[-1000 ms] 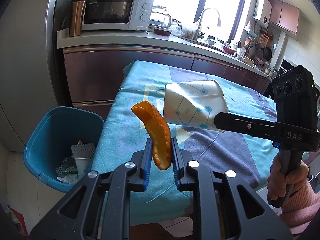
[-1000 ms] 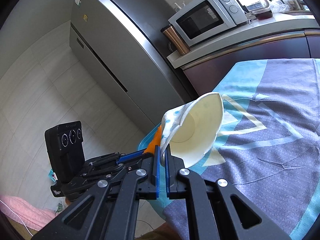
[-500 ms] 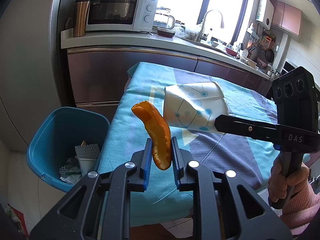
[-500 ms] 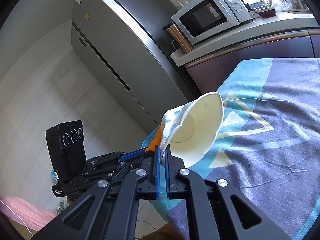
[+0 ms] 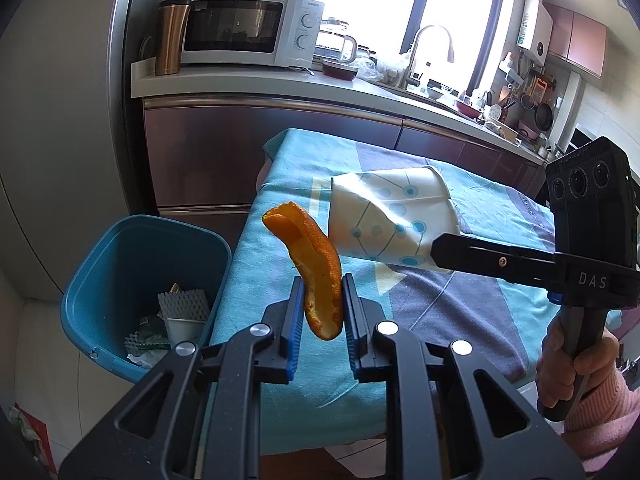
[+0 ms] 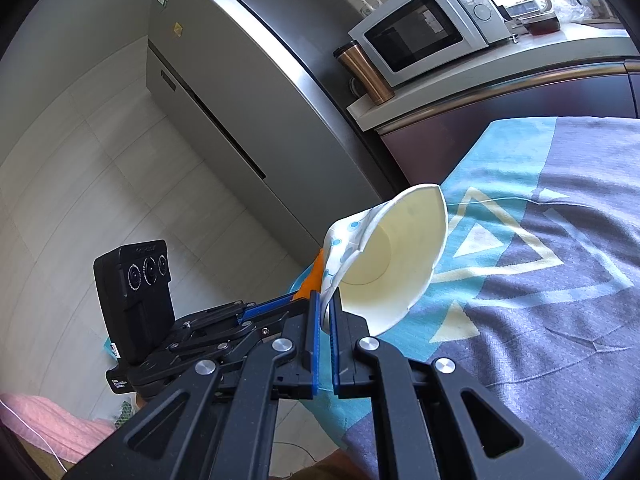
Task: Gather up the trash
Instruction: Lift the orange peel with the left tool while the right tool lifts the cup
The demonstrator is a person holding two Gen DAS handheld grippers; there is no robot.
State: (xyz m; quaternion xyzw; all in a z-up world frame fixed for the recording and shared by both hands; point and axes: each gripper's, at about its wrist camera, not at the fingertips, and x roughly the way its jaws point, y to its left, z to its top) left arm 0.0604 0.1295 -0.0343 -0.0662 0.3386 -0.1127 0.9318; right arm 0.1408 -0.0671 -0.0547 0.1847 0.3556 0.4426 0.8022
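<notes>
My left gripper is shut on an orange peel, held upright over the table's left edge. My right gripper is shut on the rim of a crushed white paper cup with blue dots, held above the cloth; the cup also shows in the left wrist view. A blue trash bin stands on the floor left of the table, with paper scraps inside. A sliver of the peel shows behind the cup in the right wrist view.
The table wears a teal and grey cloth. Behind it runs a counter with a microwave and a copper tumbler. A steel fridge stands at the left.
Both grippers keep their holds. The view has drifted slightly, so the bin and table sit a little further right in the left wrist view.
</notes>
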